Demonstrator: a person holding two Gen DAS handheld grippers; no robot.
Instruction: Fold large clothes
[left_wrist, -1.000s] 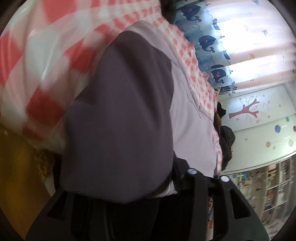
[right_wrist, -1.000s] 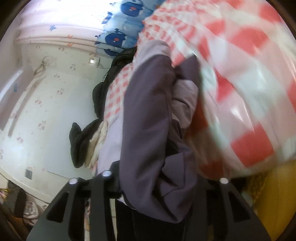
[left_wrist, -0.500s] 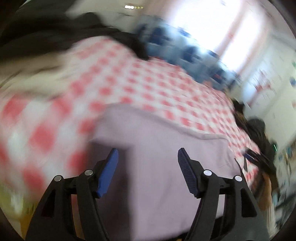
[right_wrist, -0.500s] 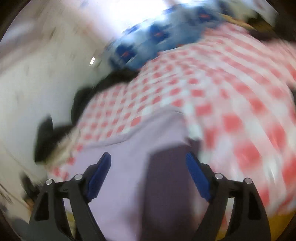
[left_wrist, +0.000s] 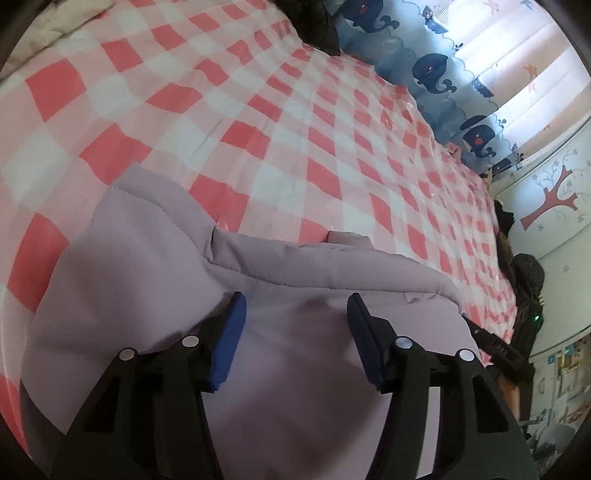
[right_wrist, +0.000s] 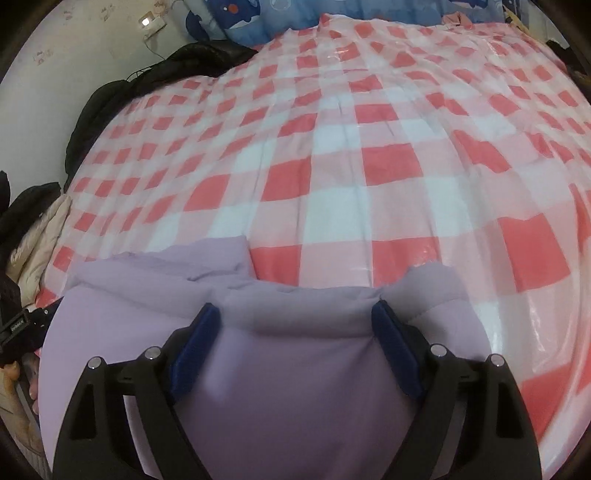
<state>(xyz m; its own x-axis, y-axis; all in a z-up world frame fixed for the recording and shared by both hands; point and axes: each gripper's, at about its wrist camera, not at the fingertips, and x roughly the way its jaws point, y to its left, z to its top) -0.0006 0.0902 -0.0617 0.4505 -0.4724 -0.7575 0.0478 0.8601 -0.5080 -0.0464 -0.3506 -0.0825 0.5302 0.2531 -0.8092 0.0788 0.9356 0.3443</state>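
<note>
The soft lilac fabric garment (left_wrist: 295, 369) lies bunched at six o'clock on the glossy red-and-white checked bed cover (left_wrist: 295, 129) — both left tongs (left_wrist: 293, 332) and right tongs (right_wrist: 295, 339) hover above it, spread, pinching nothing.

Child's bedroom: checkered bed (left_wrist: 295, 129), whale curtains (left_wrist: 436, 74).

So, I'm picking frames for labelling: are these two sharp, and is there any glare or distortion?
Left wrist: sharp, strong fisheye bending of the checked sheet, bright curtain nearly blown out. Right wrist: mostly sharp, glossy glare on the sheet at right, garment softly blurred near the lens.
</note>
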